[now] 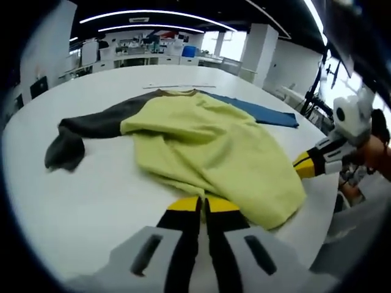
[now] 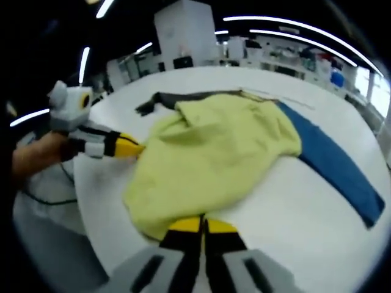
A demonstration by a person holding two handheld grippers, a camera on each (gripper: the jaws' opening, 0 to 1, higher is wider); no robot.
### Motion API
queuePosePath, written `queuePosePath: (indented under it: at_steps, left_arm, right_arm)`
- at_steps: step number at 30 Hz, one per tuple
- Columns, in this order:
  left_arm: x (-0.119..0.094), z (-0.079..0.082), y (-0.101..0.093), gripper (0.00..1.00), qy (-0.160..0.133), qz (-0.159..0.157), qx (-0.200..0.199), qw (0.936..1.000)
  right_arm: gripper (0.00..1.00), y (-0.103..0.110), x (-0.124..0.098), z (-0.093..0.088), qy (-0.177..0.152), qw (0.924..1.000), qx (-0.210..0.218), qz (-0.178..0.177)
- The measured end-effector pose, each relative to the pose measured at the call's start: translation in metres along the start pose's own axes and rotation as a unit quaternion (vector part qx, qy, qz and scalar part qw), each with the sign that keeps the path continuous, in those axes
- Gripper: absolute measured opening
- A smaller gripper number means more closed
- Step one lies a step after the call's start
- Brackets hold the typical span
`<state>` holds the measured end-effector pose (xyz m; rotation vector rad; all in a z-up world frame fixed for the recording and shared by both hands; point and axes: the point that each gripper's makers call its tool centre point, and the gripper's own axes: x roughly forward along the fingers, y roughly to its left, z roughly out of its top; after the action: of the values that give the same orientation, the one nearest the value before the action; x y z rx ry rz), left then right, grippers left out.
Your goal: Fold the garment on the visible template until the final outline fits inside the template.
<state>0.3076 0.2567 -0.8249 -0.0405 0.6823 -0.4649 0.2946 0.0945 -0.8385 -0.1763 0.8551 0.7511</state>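
Yellow shirt (image 1: 208,152) lies lengthwise ahead on the bench (image 1: 91,207); I hold both grippers (image 1: 201,207) (image 2: 201,226) clenched at its near hem.

Black fingers (image 1: 183,244) with yellow tips, pale grey gripper bodies, white housing on other gripper (image 1: 330,152)

Bright ceiling strip lights (image 1: 146,13); soft shadows; fisheye warp, blurred edges.
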Motion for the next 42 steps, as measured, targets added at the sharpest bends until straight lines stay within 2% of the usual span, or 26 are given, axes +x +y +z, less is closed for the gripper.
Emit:
queuePosePath:
  at_steps: [5, 10, 16, 19, 25, 31, 37, 42]
  left_arm:
    - [-0.011, 0.002, 0.003, 0.00, -0.003, -0.008, -0.024, 0.9997]
    - [-0.023, -0.001, 0.009, 0.00, 0.003, -0.003, -0.027, 0.9996]
    - [-0.040, -0.003, 0.014, 0.00, 0.015, 0.014, -0.014, 0.9997]
    - [-0.048, 0.001, 0.020, 0.00, 0.003, 0.023, -0.024, 0.9994]
    - [-0.062, 0.000, 0.028, 0.00, 0.008, 0.037, -0.021, 0.9990]
    - [-0.073, 0.001, 0.032, 0.00, 0.002, 0.045, -0.035, 0.9984]
    - [-0.084, 0.009, 0.034, 0.00, -0.014, 0.049, -0.045, 0.9977]
    - [-0.088, 0.011, 0.034, 0.00, -0.012, 0.054, -0.032, 0.9979]
  right_arm:
    - [0.00, -0.003, -0.011, 0.001, 0.001, 1.0000, -0.007, -0.004]
    - [0.00, -0.014, -0.028, -0.005, 0.004, 0.9998, -0.008, -0.015]
    - [0.00, -0.021, -0.041, -0.008, 0.001, 0.9996, -0.005, -0.028]
    - [0.00, -0.026, -0.048, -0.007, -0.003, 0.9994, 0.002, -0.034]
    - [0.00, -0.027, -0.061, -0.008, -0.011, 0.9985, 0.016, -0.050]
    - [0.00, -0.030, -0.067, -0.007, -0.017, 0.9980, 0.024, -0.056]
    - [0.00, -0.025, -0.077, 0.002, -0.032, 0.9977, 0.026, -0.054]
    - [0.00, -0.010, -0.083, 0.019, -0.052, 0.9975, 0.017, -0.044]
